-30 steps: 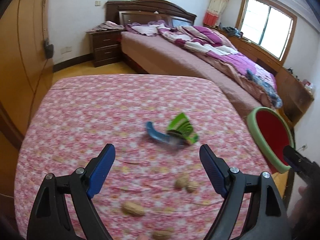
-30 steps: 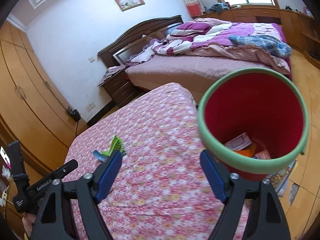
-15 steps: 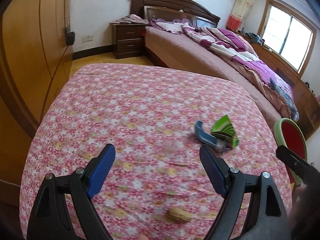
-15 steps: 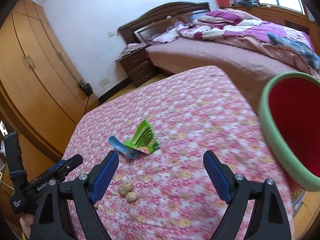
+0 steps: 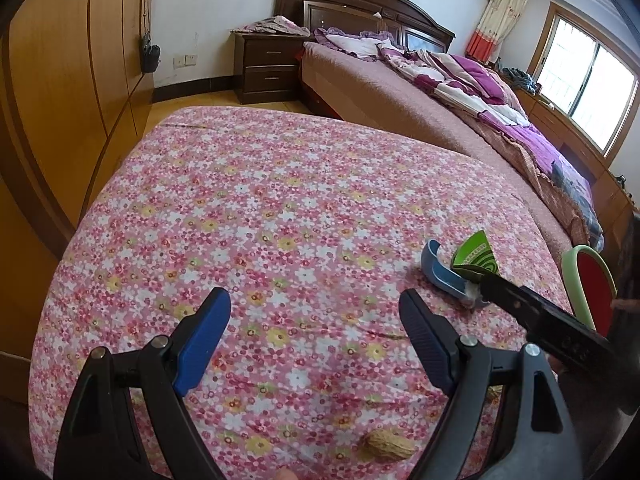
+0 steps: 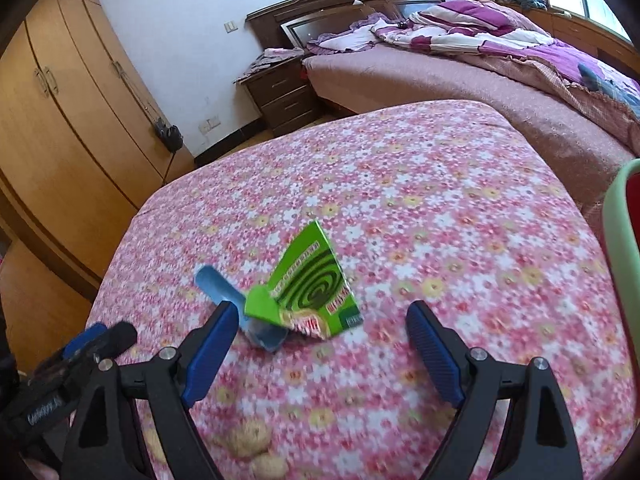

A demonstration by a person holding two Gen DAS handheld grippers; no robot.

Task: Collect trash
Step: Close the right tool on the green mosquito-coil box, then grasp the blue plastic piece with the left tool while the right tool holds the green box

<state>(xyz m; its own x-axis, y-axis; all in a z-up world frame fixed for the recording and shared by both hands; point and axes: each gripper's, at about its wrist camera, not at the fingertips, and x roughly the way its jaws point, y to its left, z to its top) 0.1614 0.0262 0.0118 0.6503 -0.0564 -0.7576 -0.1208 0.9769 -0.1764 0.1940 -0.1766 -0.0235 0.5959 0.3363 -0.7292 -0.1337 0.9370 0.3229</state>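
Observation:
A green box with a black spiral print [image 6: 316, 286] lies on the pink flowered cover [image 6: 420, 208], leaning on a blue plastic piece [image 6: 224, 292]. My right gripper [image 6: 320, 318] hovers open just in front of the box, nothing between its blue pads. In the left wrist view the same green box [image 5: 476, 256] and blue piece [image 5: 442, 274] sit at the right. My left gripper [image 5: 316, 316] is open over bare cover to their left. A peanut [image 5: 386, 446] lies near its right finger. Two walnuts [image 6: 252, 446] rest below the right gripper.
A red bin with a green rim [image 5: 588, 280] stands off the cover's right edge, also the bin rim [image 6: 622, 232]. The other tool's black body [image 5: 544, 320] crosses the right side. A large bed [image 5: 420, 100], a nightstand [image 5: 268, 68] and wooden wardrobes [image 6: 60, 120] surround.
My right gripper swung left from above the red bin to the green box. My left gripper shifted left, so the box and blue piece slid to its right.

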